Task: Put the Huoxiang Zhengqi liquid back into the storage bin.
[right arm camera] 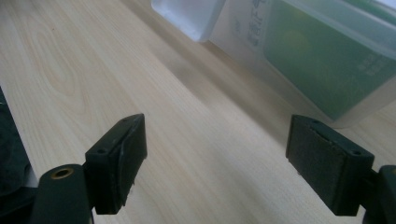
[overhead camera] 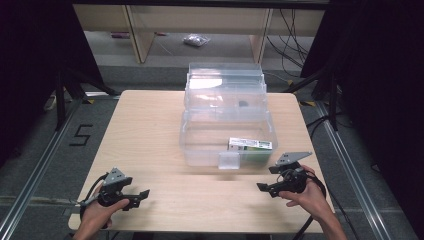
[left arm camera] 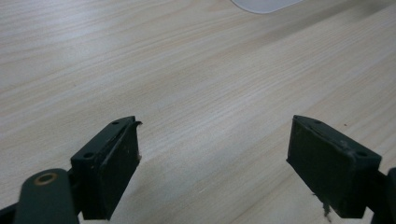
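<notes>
Pale wooden surface [overhead camera: 150, 130] carries, at its near edge, the left hand-held gripper [overhead camera: 142, 195] and the right hand-held gripper [overhead camera: 262, 187], both with jaws apart and empty. Farther, the clear box [overhead camera: 200, 145] holds a green carton [overhead camera: 250, 145]; I judge a careless reach could push the light box away

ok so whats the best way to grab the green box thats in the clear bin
Probably from above. The green box lies flat in the clear bin, at its near right corner, and the bin's walls block any approach from the side. Its top face is open to the high view, so come straight down with the right gripper, the nearer one, and close the jaws across the box's narrow width.
</notes>
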A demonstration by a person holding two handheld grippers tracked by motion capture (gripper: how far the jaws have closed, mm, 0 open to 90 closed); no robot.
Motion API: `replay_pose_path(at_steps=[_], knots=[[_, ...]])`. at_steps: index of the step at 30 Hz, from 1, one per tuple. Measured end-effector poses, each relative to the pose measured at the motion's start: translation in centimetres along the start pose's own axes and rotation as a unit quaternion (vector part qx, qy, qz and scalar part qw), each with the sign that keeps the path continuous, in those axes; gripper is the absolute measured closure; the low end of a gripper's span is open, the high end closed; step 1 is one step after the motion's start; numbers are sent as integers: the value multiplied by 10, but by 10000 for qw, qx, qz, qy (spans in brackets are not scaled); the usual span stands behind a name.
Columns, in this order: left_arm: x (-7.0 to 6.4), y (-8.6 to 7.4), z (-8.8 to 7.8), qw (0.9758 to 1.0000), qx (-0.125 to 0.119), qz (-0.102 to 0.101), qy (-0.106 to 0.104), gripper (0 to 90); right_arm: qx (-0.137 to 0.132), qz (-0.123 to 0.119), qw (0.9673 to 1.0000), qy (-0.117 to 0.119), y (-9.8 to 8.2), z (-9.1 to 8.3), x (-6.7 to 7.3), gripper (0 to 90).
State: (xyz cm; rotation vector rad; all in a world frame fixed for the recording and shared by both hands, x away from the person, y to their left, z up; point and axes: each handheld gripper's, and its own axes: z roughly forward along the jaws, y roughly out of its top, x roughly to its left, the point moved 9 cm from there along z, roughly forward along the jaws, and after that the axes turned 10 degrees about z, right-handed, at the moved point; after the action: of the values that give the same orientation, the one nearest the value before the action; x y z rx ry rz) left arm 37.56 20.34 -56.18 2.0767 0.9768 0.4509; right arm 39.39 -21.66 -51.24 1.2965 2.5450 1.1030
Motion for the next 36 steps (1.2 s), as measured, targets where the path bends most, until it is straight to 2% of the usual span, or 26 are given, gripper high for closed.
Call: replay_pose_path(at_steps=[3,4,5,6,7,8,13,14,15,16,17,18,19,20,21,22,23,24,25,28,29,30,31,33,34,36], knots=[[0,0,0,10000,-4,-3,0,160,108,-56,9999,9,-5,1,-1,215],[0,0,0,10000,-23,-5,-2,160,37,-80,10000,38,-5,3,-2,215],[0,0,0,10000,-12,-1,-2,160,134,-105,9999,15,-7,2,-2,215],[0,0,0,10000,-15,-3,-1,160,47,-36,10000,-5,-9,4,-2,215],[0,0,0,10000,-21,19,-14,160,138,-12,9999,-56,-11,2,-3,215],[0,0,0,10000,-5,21,-11,160,76,19,10000,-42,-13,4,-3,215],[0,0,0,10000,-10,20,-10,160,127,60,9999,-52,-22,4,-5,215],[0,0,-1,10000,0,24,-6,160,146,142,9998,-64,-25,4,-5,215],[1,-1,-2,9999,103,137,-16,160,236,114,9996,-80,-29,3,-6,215],[0,1,0,10000,-23,25,-10,160,176,265,9995,-56,-31,4,-3,215],[2,-3,-3,9996,174,205,-19,160,223,156,9996,-59,-33,4,-5,215],[2,-2,-2,9997,141,183,-7,160,166,134,9997,-79,-34,5,-6,215],[2,-2,-2,9997,142,189,-5,160,276,137,9995,-119,-38,3,-8,215],[2,-2,-2,9997,144,189,-6,160,276,137,9995,-119,-38,3,-8,215],[2,-2,-2,9997,141,185,-5,160,209,182,9995,-120,-39,4,-8,215],[2,-2,-2,9997,145,189,-5,160,384,377,9984,-148,-44,1,-6,214],[2,-2,-2,9997,142,182,-4,160,266,189,9994,-145,-44,4,-9,214],[2,-2,-2,9997,145,187,-5,160,215,181,9995,-118,-44,5,-9,214],[2,-2,-2,9997,146,188,-3,160,253,158,9993,-207,-47,5,-11,214],[2,-2,-3,9997,143,185,-3,160,341,146,9991,-214,-51,4,-12,214],[2,-2,-2,9997,147,189,-5,160,320,259,9989,-215,-51,5,-11,215],[2,-2,-2,9997,144,184,-3,160,293,189,9992,-205,-53,6,-11,214],[2,-2,-2,9997,144,186,-2,160,402,126,9989,-180,-54,4,-11,214],[2,-2,-3,9997,147,191,-3,160,362,164,9989,-247,-56,5,-13,214],[2,-2,-3,9997,146,189,-3,160,459,204,9985,-208,-58,5,-12,214],[2,-2,-3,9997,143,186,0,160,420,137,9987,-242,-59,5,-14,214]])
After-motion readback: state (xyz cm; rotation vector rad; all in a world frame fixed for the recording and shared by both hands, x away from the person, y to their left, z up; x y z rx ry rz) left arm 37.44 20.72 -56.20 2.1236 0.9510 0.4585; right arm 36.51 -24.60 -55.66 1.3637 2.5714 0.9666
